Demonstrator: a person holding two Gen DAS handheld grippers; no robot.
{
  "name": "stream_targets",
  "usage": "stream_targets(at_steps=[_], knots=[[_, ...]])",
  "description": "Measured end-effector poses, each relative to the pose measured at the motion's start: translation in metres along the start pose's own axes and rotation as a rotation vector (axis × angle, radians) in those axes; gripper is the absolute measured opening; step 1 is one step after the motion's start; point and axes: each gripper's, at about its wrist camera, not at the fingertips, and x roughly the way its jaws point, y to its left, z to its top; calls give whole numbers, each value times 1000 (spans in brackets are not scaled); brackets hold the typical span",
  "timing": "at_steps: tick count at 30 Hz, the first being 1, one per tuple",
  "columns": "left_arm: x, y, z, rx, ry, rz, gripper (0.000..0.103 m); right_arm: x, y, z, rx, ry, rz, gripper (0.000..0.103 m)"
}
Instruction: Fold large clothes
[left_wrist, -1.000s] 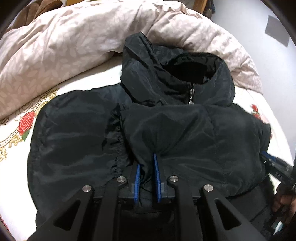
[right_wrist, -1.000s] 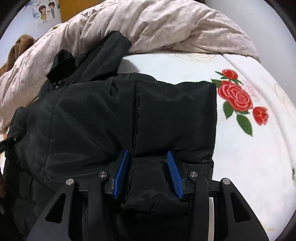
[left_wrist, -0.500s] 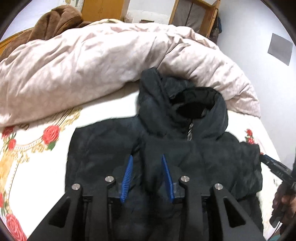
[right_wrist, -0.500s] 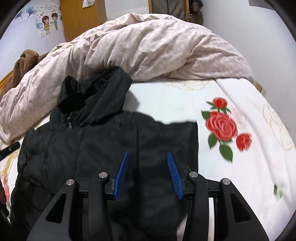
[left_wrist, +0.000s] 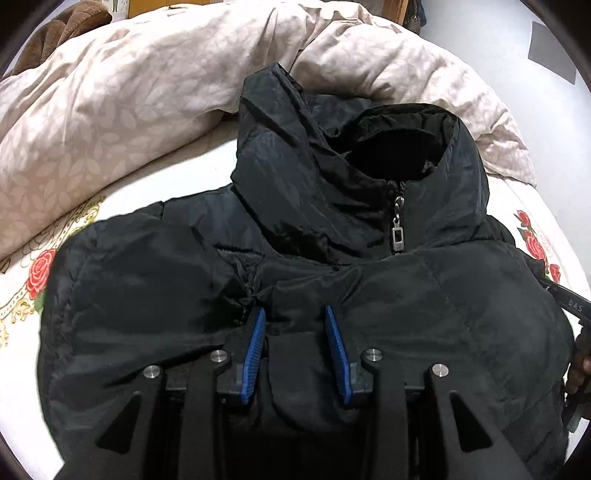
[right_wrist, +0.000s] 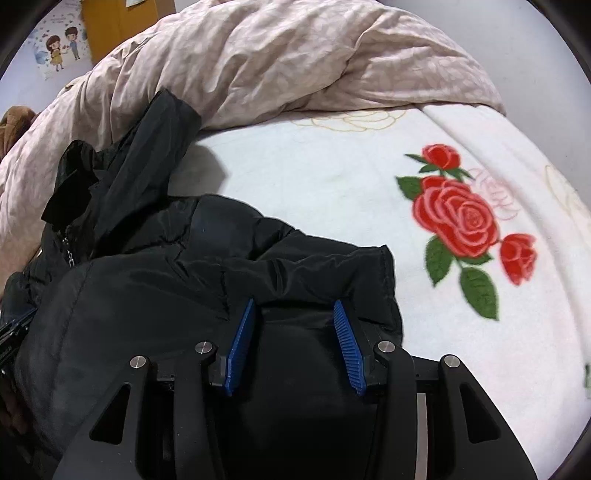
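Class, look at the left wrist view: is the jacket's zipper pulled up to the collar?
Yes: the zipper pull hangs just below the collar opening of the black jacket, whose front is closed beneath it.

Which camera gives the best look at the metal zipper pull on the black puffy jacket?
The left wrist view: the metal zipper pull hangs in plain sight below the black puffy jacket's collar. The right wrist view shows it only small and sideways at the frame's left edge.

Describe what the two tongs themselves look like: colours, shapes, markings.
Both alike: the left tongs and right tongs have black angular frames with triangular cut-outs, round silver bolts, and two blue ribbed pads each. The left view shows white letters on the other tool's black finger. No cables or sleeves show.
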Motion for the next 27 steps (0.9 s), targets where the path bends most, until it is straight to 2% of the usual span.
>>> stream_targets(at_steps=[2, 4, 6, 8, 10, 12, 13, 17, 21, 24, 27], knots=[[-18, 4, 6, -28, -2, -3, 35, -25, 2, 3, 16, -27, 14, 45], [-45, 4, 8, -37, -51, -26, 34, -52, 2, 0, 40, -69, 33, 45], [-72, 1, 1, -26, -101, -52, 34, -77, 8, -12, 44, -88, 48, 45], [-84, -2, -12, -13, -114, -70, 34, -92, 16, -30, 47, -96, 64, 45], [-71, -5, -22, -4, -65, -50, 34, -90, 23, -45, 35, -71, 59, 45], [-46, -1, -33, -19, 16, -28, 37, -68, 25, -60, 35, 12, 45, 45], [-38, 2, -37, -29, 31, -35, 37, -57, 26, -65, 21, 39, 38, 45], [-29, -1, -39, -14, 19, -17, 38, -45, 37, -66, -48, 46, 1, 45], [-25, -3, -40, -9, 23, -14, 38, -31, 36, -65, -46, 56, 15, 44], [-27, -6, -32, -4, 47, 5, 38, -37, 35, -63, -49, 65, -6, 44], [-49, -8, -28, 1, 51, 34, 37, -63, 37, -61, -27, 35, -19, 44]])
